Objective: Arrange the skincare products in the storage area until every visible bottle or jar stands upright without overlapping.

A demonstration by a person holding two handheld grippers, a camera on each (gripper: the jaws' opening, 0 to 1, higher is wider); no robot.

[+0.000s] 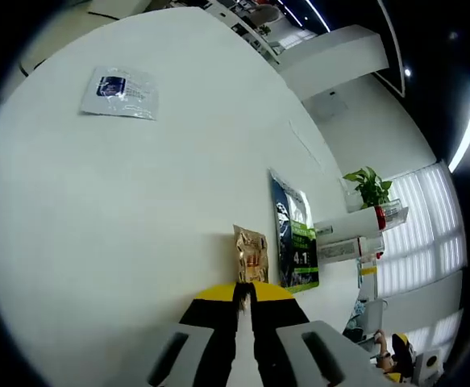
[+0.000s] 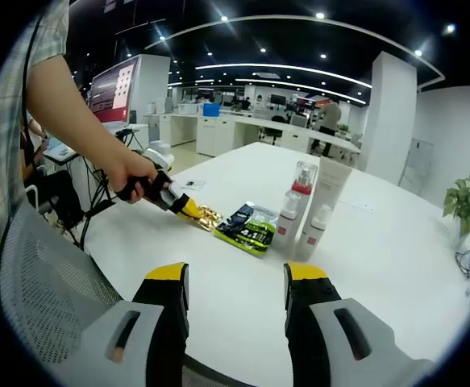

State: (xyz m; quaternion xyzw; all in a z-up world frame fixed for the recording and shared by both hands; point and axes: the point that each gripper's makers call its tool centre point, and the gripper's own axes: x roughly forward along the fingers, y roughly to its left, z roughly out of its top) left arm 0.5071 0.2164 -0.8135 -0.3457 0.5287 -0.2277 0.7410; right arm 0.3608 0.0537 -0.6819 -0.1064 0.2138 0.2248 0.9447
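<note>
surface: white table (image 2: 396, 242) | centre of right gripper view: gold sachet (image 2: 208, 217), just beside it dark green-printed pouch (image 2: 248, 227), then upright white bottles and tubes (image 2: 311, 211) close together | upper left of left gripper view: clear packet with dark label (image 1: 119, 92), well apart

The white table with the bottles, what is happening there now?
A person's hand holds the left tool, shut on a small gold sachet lying on the white table. The right tool hovers open, holding nothing. Beside a dark green sachet, four skincare bottles and tubes stand upright, close together.
</note>
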